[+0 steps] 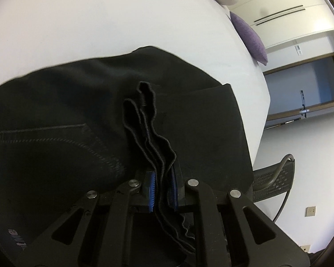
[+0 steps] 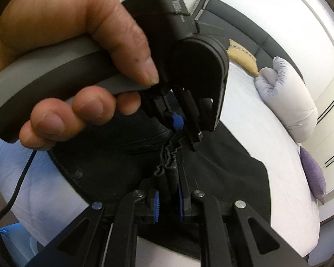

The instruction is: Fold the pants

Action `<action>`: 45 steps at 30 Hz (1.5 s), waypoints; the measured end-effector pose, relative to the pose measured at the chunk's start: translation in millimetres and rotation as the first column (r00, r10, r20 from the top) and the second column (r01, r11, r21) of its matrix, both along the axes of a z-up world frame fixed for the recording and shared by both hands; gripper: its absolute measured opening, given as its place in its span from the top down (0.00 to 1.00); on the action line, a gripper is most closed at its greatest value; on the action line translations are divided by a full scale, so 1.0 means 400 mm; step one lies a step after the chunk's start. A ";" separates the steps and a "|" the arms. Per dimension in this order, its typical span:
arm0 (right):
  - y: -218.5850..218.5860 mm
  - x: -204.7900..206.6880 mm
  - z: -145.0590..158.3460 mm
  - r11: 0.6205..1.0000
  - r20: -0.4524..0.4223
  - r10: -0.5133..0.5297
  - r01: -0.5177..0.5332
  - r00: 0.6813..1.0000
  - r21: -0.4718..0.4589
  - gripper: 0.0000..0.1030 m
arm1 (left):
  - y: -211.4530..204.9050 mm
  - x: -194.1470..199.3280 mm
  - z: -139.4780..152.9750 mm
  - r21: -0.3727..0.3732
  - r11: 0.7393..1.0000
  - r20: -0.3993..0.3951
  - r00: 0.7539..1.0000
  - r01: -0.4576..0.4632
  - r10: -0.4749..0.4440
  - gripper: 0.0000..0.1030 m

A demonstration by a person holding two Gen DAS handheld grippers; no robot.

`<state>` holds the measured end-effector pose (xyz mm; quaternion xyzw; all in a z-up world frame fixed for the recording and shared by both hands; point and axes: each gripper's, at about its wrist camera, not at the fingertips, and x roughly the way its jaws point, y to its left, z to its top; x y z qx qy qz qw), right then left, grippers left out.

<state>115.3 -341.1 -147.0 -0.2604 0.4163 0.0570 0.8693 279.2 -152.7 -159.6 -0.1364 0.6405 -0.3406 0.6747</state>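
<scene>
Black left gripper [image 1: 162, 189] and right gripper [image 2: 168, 202], blue ridged pads [image 1: 152, 191], round silver screws [image 1: 192, 182]. Bare hand [image 2: 73, 44] with tan, wrinkled skin. Thin black cable [image 2: 20, 184].

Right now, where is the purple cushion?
The purple cushion lies at the far right edge of the white bed, beyond the black pants. In the right wrist view it sits just past the white pillow, near the wardrobe doors.
</scene>
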 end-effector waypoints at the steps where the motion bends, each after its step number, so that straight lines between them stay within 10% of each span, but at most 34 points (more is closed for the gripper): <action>1: 0.004 0.001 -0.003 1.000 -0.004 0.004 -0.004 1.000 0.001 0.85 | 0.004 -0.001 -0.010 0.005 1.000 -0.001 1.000 -0.005 0.005 0.90; 6: -0.005 0.022 -0.040 0.998 -0.095 0.002 0.005 0.996 0.070 0.72 | 0.034 0.005 -0.037 0.019 0.999 -0.008 1.000 -0.030 0.030 0.89; 9: -0.068 0.010 0.004 0.971 -0.119 -0.038 0.065 0.992 0.231 0.38 | 0.059 -0.003 -0.013 0.066 0.997 0.035 0.999 -0.041 0.038 0.89; 11: -0.123 -0.004 0.039 0.924 -0.162 -0.030 0.089 0.986 0.371 0.37 | 0.078 -0.011 0.017 0.163 0.985 0.106 0.993 -0.060 0.043 0.89; 21: -0.690 0.128 0.101 0.397 -0.369 -0.078 0.368 0.926 0.841 0.46 | -0.084 -0.082 0.112 0.126 0.991 0.303 0.949 0.045 -0.081 0.89; 25: -0.790 0.234 0.033 0.294 -0.417 -0.083 0.422 0.905 0.858 0.46 | -0.115 -0.097 0.016 0.177 0.981 0.223 0.968 0.078 -0.117 0.89; 36: -0.819 0.271 -0.148 0.250 -0.547 -0.057 0.542 0.835 0.802 0.58 | -0.114 -0.113 -0.022 0.211 0.976 0.229 0.968 0.054 -0.103 0.89; 45: -0.762 0.107 -0.112 0.356 -0.550 0.004 0.513 0.835 0.781 0.58 | -0.167 -0.155 -0.024 0.240 0.970 0.242 0.964 0.048 -0.107 0.89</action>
